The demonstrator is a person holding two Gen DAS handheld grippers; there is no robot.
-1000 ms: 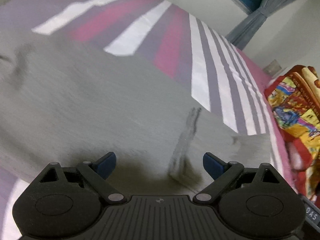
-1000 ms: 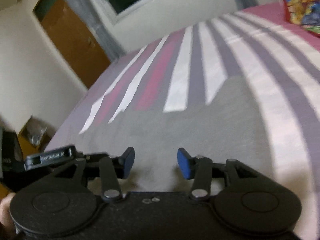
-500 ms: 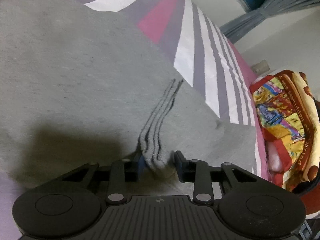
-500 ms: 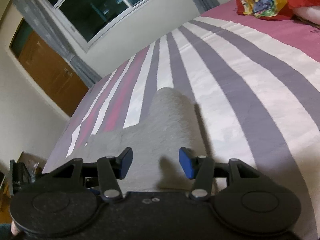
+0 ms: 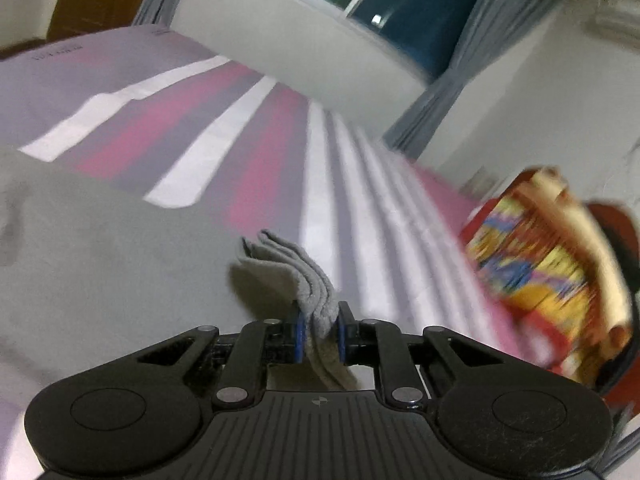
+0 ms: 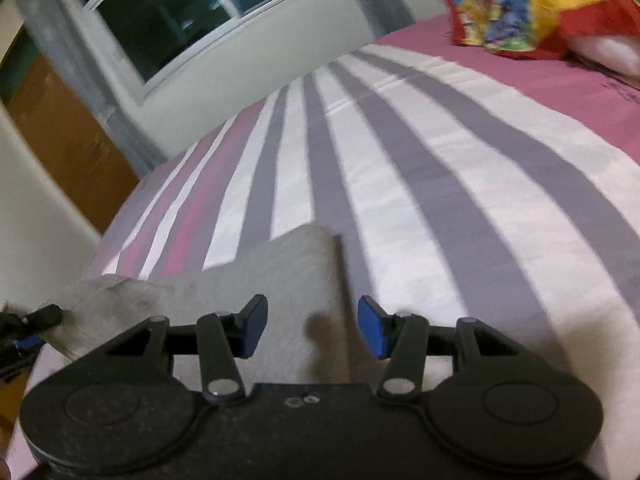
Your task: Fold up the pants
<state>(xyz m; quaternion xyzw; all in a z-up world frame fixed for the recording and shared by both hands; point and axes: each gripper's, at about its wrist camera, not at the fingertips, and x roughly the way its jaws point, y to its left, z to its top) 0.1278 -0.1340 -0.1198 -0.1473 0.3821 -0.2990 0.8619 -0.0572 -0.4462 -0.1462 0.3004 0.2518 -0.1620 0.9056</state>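
Observation:
Grey pants (image 5: 100, 248) lie spread on the striped bed. My left gripper (image 5: 319, 334) is shut on a bunched, layered edge of the pants (image 5: 308, 280) and holds it lifted off the bed. In the right wrist view the pants (image 6: 288, 272) lie flat below my right gripper (image 6: 312, 330), which is open and empty just above their near right corner. The left gripper's tip (image 6: 36, 320) shows at the far left of that view, pinching the raised cloth.
The bedsheet (image 6: 440, 168) has white, grey and pink stripes. A colourful red and yellow blanket (image 5: 552, 264) lies at the head of the bed, also in the right wrist view (image 6: 532, 0). A window (image 6: 192, 12) and a wooden door (image 6: 60, 144) are beyond.
My left gripper has closed fully on the pants' edge and lifted it up off the bed. My right gripper stays open and has shifted slightly over the pants' corner.

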